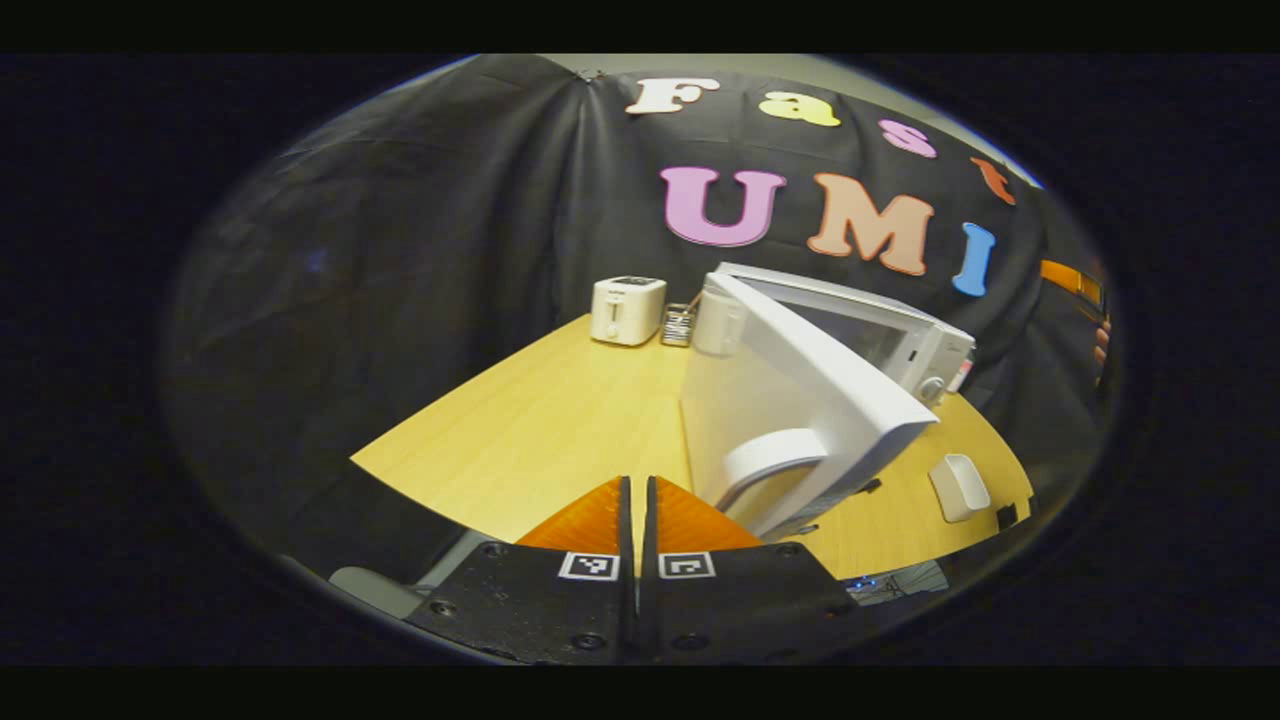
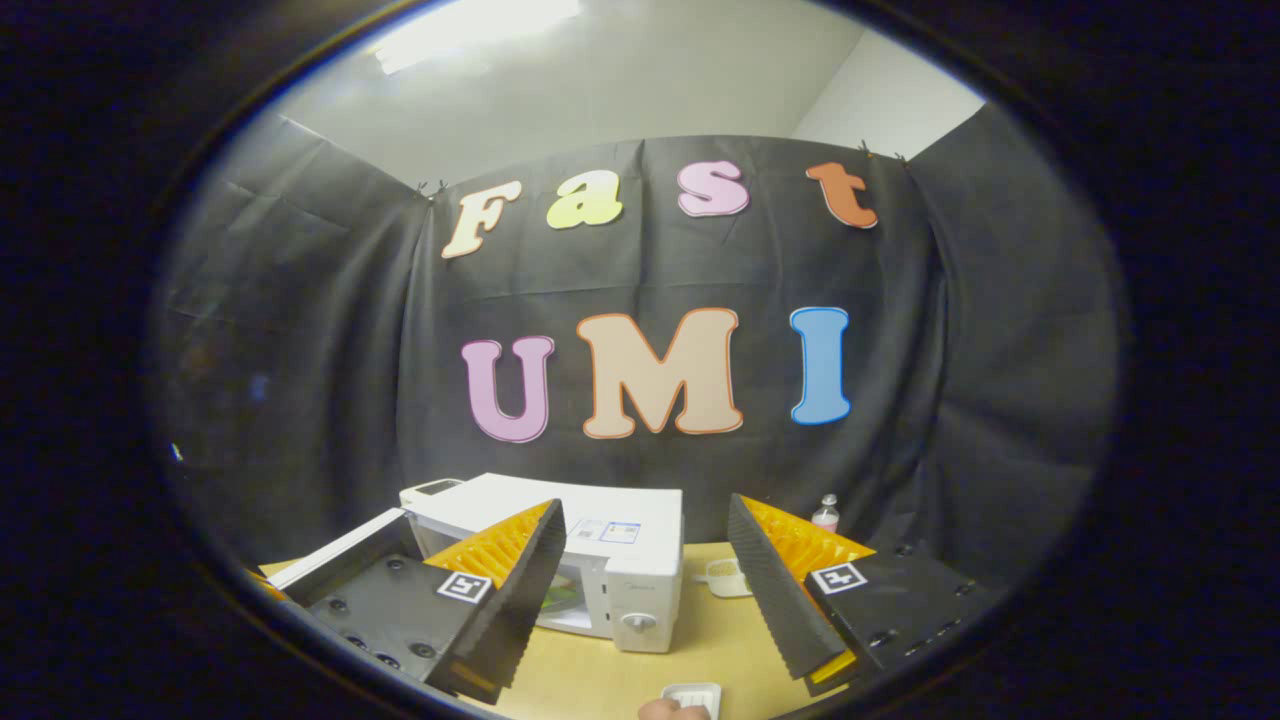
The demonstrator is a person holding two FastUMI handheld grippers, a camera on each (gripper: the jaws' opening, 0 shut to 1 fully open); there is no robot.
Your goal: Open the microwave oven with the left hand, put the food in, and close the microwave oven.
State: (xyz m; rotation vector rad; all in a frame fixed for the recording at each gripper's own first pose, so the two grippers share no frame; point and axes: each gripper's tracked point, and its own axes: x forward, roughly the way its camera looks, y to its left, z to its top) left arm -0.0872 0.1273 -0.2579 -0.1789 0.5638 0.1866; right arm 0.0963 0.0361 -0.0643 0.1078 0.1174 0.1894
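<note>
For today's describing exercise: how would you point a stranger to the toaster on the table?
Start at the microwave with its door swung open. Look past the door's hinge side to the table's far edge by the black cloth. The toaster is the boxy white one at the end, beside a small rack and a rounder white jug.

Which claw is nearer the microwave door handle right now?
Left. The left claw, fingers closed together, sits just beside the door handle of the open microwave. The right claw, open, is held back in front of the microwave.
</note>
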